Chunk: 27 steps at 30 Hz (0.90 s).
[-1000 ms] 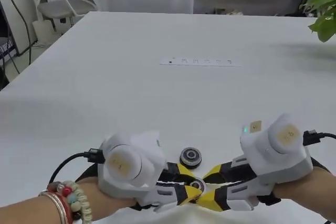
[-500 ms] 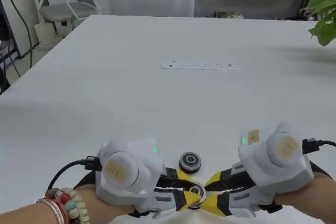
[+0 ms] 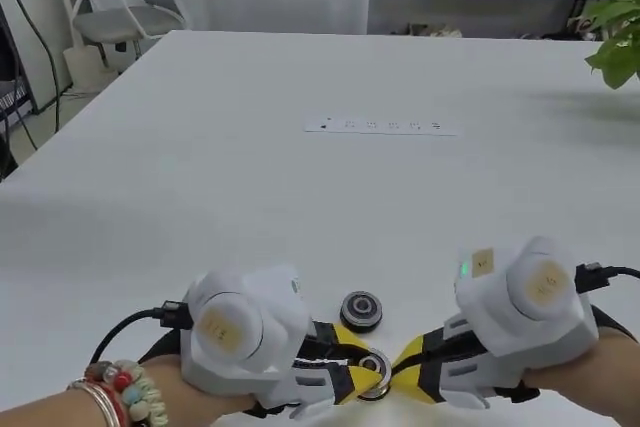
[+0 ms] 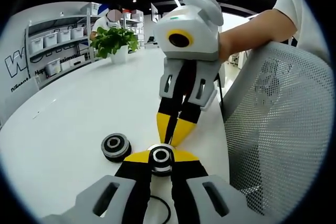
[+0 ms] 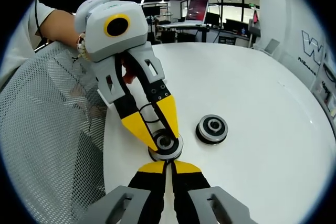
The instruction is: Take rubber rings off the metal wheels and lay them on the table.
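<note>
The left gripper (image 4: 161,156) pinches a metal wheel (image 5: 166,144) between its two yellow tips, one on each side of the rim, with the wheel's shiny hub facing up. It holds the wheel just above the desk (image 3: 300,197), close to the near edge.

The right gripper (image 5: 168,165) faces the left one tip to tip. Its jaws are pressed together with hardly a slit between them, and the joined tips touch the rim of the held wheel on the side away from the left gripper. I cannot tell whether anything thin is caught between them. In the right gripper view a thin dark line curves across the left gripper's yellow tips beside the wheel; what it is I cannot tell.

A second wheel (image 3: 361,309) lies flat on the desk, apart from both grippers. It is just beyond the point where the tips meet and a little toward the left gripper's side. Its dark outer band is around it.

In the left gripper view a thin black ring (image 4: 167,209) lies on the desk under that gripper, between its two jaw arms and behind the held wheel.

Far beyond both grippers, near the middle of the desk, lies a white power strip (image 3: 380,125). A grey mesh chair back (image 4: 278,129) stands beside the grippers at the near edge of the desk. Bead bracelets (image 3: 125,392) circle the wrist behind the left gripper.
</note>
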Each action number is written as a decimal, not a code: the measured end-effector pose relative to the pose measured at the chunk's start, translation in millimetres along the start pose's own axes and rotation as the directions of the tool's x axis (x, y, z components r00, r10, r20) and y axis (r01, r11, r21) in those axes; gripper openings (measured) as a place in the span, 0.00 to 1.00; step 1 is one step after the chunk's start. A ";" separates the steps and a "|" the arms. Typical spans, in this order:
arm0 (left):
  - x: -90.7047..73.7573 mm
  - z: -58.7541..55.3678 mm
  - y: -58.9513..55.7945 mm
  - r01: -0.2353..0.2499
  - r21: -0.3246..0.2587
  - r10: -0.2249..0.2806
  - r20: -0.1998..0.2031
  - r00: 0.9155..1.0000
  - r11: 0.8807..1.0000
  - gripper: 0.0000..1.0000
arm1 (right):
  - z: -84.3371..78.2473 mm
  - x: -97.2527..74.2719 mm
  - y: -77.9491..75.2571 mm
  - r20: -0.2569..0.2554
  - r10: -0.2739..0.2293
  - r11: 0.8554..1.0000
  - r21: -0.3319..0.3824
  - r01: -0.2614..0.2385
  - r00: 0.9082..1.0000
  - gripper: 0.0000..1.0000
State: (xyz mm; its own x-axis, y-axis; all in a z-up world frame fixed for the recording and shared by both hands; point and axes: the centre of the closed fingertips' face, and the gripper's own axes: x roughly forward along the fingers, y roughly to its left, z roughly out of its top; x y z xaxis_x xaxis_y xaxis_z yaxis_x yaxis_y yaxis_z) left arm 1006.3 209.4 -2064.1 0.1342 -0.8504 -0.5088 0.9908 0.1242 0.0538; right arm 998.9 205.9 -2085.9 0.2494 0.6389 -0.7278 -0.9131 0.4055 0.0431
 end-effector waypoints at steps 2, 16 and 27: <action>0.1 0.0 0.0 0.001 0.001 -0.001 0.002 1.000 1.000 0.09 | -0.7 0.1 -1.6 0.000 -0.004 0.999 0.037 0.004 1.000 0.00; 0.0 0.6 -0.7 -0.005 0.014 0.005 0.004 1.000 1.000 0.09 | 1.6 -7.9 -9.8 0.078 -0.001 0.908 0.418 -0.032 0.997 0.00; -0.2 0.6 -0.7 0.000 0.022 0.000 0.014 1.000 1.000 0.09 | 8.1 -13.0 -8.6 0.138 0.027 0.846 0.525 -0.096 0.990 0.00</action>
State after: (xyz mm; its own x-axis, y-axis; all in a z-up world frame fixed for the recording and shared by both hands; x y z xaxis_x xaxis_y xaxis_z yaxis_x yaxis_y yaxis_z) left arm 1005.5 209.2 -2063.4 0.1340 -0.8576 -0.4966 0.9910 0.1127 0.0729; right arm 1006.1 199.4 -2071.3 0.2663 0.7336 -0.6252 -0.6269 0.6245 0.4658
